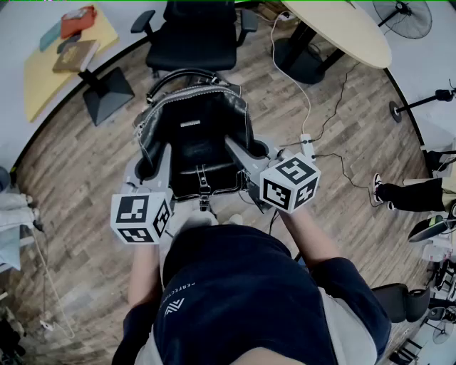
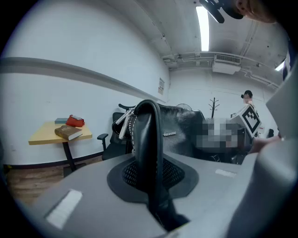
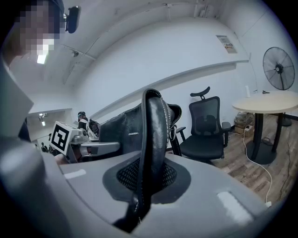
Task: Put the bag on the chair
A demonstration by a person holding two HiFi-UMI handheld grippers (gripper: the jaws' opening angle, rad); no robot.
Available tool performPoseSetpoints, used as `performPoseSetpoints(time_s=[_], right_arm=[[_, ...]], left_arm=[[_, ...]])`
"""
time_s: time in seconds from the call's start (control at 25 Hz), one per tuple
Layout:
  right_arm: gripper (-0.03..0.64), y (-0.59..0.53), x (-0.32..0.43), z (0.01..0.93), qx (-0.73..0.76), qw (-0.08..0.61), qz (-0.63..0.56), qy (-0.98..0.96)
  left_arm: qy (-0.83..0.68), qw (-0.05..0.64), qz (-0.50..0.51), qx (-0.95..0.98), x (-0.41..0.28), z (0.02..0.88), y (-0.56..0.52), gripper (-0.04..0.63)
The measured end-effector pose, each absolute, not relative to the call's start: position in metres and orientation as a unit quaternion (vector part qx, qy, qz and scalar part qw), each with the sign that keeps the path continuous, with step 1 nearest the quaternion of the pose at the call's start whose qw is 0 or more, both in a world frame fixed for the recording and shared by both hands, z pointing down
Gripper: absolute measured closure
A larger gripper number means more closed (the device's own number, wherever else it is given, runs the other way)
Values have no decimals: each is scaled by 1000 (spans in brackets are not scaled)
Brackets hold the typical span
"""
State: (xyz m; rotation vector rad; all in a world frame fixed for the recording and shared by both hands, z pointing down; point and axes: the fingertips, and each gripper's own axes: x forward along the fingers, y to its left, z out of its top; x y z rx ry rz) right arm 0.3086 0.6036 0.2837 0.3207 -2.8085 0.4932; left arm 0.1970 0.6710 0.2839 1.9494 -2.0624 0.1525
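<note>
Black leather bag (image 1: 194, 135) hangs just in front of the black office chair (image 1: 192, 32), on the person's side of it, not on the seat. It is carried between 2 grippers, with the wood floor (image 1: 85, 171) showing around it. The left gripper (image 2: 154, 190) has its jaws pinched tight on the bag's left edge, and a dark fold of leather runs straight up through the narrow gap. The right gripper (image 3: 139, 190) does likewise on the right edge, jaws nearly together on a stitched leather fold. The bag's mouth faces up and its carry handles (image 1: 187, 77) reach toward the chair's front edge (contact with the seat can't be judged). In the head view, the yellow side table (image 1: 43, 78) left of the chair carries a book (image 1: 75, 55) and a red pouch (image 1: 78, 21). The round table (image 1: 342, 28) stands right of the chair, with a white cable (image 1: 299, 93) trailing along the floor below it.
</note>
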Motion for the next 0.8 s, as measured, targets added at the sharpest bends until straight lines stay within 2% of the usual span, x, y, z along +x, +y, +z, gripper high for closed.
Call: performPoseSetpoints(time_s=[0.8], right_arm=[[584,600,222,324,101,174,223,-954]], left_arm=[[-716,192,60,668,109,322,672,529]])
